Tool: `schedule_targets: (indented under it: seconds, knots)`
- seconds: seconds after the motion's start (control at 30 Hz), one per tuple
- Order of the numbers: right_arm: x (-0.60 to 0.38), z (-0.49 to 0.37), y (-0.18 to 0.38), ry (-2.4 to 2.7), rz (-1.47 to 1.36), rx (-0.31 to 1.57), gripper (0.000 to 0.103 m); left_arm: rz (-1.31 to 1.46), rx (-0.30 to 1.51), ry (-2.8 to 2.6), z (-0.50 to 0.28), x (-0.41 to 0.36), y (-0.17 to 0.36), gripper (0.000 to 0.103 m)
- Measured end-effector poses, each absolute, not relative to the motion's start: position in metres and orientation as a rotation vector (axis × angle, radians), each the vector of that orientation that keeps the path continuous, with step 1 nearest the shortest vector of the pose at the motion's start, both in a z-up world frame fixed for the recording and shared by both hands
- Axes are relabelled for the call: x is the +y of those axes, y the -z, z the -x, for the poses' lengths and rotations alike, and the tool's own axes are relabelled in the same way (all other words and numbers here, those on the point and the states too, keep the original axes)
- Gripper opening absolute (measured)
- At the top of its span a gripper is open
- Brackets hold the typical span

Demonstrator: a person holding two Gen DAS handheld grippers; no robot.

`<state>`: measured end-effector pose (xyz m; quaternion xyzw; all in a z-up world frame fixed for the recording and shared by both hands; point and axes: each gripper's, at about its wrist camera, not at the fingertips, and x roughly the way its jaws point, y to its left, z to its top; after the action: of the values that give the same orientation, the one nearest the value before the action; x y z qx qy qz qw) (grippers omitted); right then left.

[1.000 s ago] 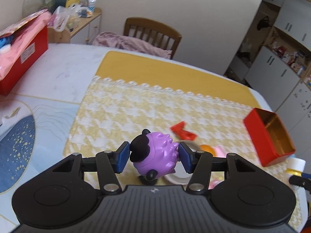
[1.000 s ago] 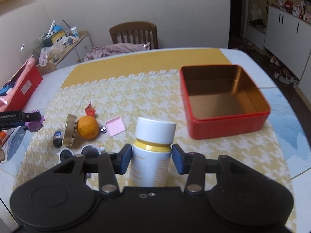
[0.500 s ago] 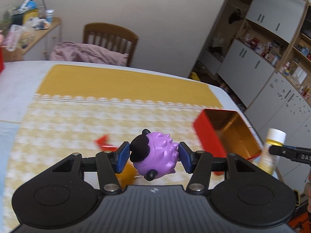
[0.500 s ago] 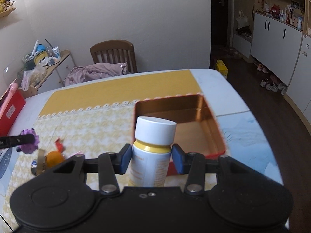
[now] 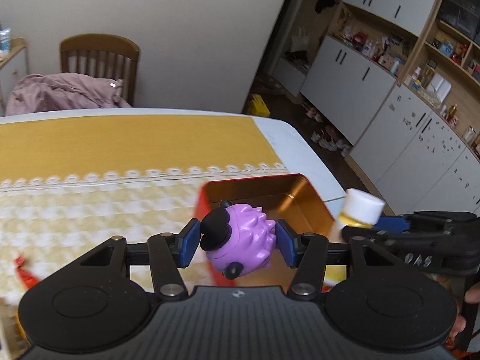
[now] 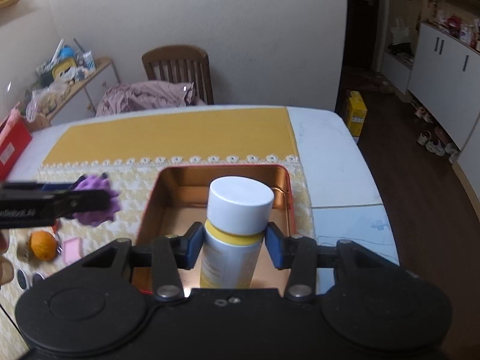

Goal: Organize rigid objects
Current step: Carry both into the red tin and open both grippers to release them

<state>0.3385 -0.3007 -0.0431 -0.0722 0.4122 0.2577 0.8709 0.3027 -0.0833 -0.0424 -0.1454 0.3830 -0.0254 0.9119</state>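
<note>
A purple spiky toy (image 5: 240,241) is clamped between the pads of the left gripper (image 5: 238,241) beside the open red tin (image 6: 283,180), while a white-capped bottle (image 6: 237,234) is gripped upright by the right gripper (image 6: 234,246) above the tin's interior.

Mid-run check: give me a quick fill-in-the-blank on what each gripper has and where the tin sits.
1. The left gripper is shut on a spiky toy coloured ____.
2. The bottle clamped in the right gripper has a cap coloured ____.
3. The open tin beneath that bottle is red outside and holds ____ objects.
4. Beside the pink card on the cloth lies an ____ fruit.

Missing words: purple; white; no; orange
</note>
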Motion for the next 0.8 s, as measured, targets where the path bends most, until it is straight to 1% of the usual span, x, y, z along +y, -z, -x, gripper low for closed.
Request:
schedule_targets:
  seconds: [0.27,0.57,0.8]
  knots:
    - [-0.291,-0.365,0.071,-0.626,0.208,0.942,0.043,0.257,0.878,0.027,-0.354,-0.121,0.072,0.054]
    - [-0.285,-0.387,0.092,-0.668,0.281,0.958,0.043,0.229,0.953,-0.014,-0.394,-0.132,0.100,0.054]
    - [-0.283,-0.398,0.107,-0.676,0.282,0.989,0.043,0.219,0.988,-0.021,-0.411,-0.137,0.115,0.054]
